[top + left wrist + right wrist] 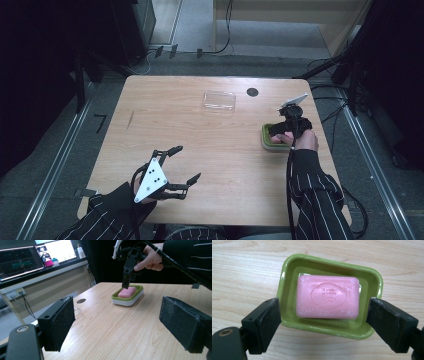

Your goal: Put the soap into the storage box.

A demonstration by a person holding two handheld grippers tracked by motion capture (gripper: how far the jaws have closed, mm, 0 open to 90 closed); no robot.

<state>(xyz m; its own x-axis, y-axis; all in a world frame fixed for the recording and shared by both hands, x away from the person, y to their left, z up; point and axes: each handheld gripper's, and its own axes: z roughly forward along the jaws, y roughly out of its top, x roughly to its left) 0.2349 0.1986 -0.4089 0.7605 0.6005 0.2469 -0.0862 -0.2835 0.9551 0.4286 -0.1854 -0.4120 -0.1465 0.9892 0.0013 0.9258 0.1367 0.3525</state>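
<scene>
Even overhead light brightens the tabletop [215, 150] against dark surroundings; the soap [327, 297] shows soft glare; near pads blur slightly.

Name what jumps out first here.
A pink soap sits in a green dish near the table's right edge, with the right tongs poised over it. A clear box lies at the far middle; the left tongs hang open at the near left.

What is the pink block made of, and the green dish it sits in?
The pink block looks like bar soap: matte, waxy, with a stamped oval emblem and whitish scuffs. The green dish looks like glossy plastic, maybe glazed ceramic; bright highlights run along its smooth rim.
</scene>
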